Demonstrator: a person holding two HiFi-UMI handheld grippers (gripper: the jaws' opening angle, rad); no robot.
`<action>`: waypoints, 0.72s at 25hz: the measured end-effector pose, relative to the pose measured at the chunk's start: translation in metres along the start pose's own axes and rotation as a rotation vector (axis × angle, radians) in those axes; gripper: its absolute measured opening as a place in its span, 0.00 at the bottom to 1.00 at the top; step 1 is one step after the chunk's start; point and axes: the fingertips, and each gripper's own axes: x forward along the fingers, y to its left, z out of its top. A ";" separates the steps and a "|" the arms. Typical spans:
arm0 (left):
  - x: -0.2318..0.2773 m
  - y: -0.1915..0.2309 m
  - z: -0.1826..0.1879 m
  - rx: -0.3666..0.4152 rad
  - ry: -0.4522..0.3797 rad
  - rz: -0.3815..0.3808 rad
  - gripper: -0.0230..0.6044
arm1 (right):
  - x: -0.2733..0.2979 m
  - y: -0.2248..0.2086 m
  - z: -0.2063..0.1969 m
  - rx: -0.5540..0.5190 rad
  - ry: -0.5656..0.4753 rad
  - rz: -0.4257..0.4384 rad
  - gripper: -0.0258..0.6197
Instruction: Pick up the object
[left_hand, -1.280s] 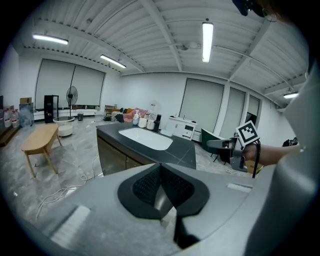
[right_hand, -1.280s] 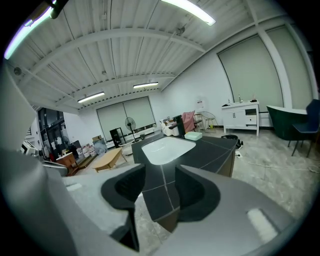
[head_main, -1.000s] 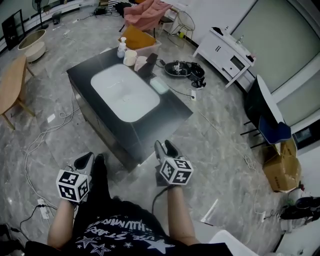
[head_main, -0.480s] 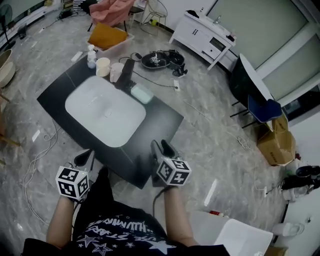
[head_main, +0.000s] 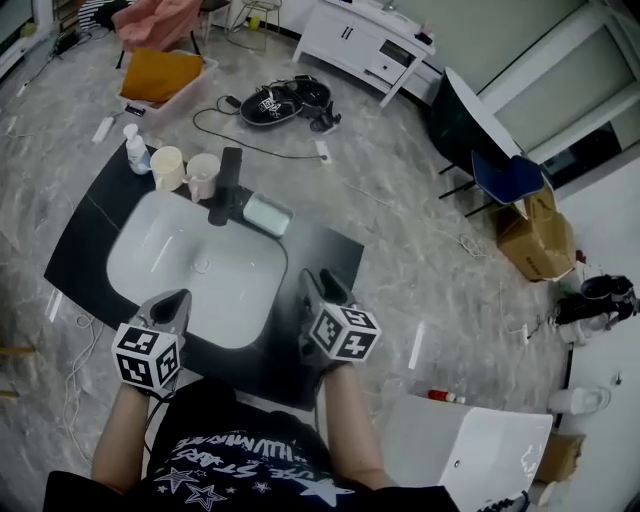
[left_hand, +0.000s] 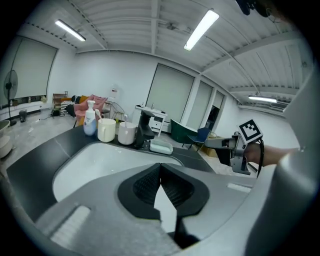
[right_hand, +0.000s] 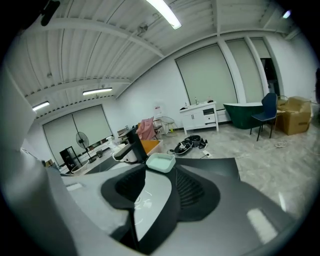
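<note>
A black counter (head_main: 322, 250) holds a white sink basin (head_main: 160, 275). At its far rim stand a black faucet (head_main: 228, 185), a pale green soap dish (head_main: 267, 214), two cream cups (head_main: 167, 168) and a soap bottle (head_main: 135, 150). My left gripper (head_main: 178, 297) hangs over the basin's near edge, shut and empty. In the left gripper view its tips (left_hand: 160, 164) meet, aimed toward the faucet (left_hand: 144, 129) and dish (left_hand: 161, 146). My right gripper (head_main: 322, 285) is over the counter's near right part, open with nothing between its jaws. The soap dish (right_hand: 160, 162) lies just beyond its jaws (right_hand: 157, 172).
On the marble floor beyond the counter lie dark shoes (head_main: 280, 100), cables and an orange cushion in a bin (head_main: 160, 72). A white cabinet (head_main: 360, 40), a blue chair (head_main: 505, 175) and a cardboard box (head_main: 535, 240) stand farther right. A white panel (head_main: 470, 460) lies near my right side.
The person has stepped up to the counter. Both grippers, earlier over the floor short of it, now hang over its near edge. The jaws look unchanged.
</note>
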 end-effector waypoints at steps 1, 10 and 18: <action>0.006 0.007 0.004 0.002 0.003 -0.007 0.05 | 0.007 0.000 0.003 0.003 0.001 -0.013 0.33; 0.050 0.065 0.029 0.025 0.010 -0.030 0.05 | 0.077 0.001 0.012 -0.009 0.042 -0.147 0.33; 0.078 0.090 0.042 0.013 0.015 -0.046 0.05 | 0.130 -0.010 0.010 -0.028 0.110 -0.240 0.33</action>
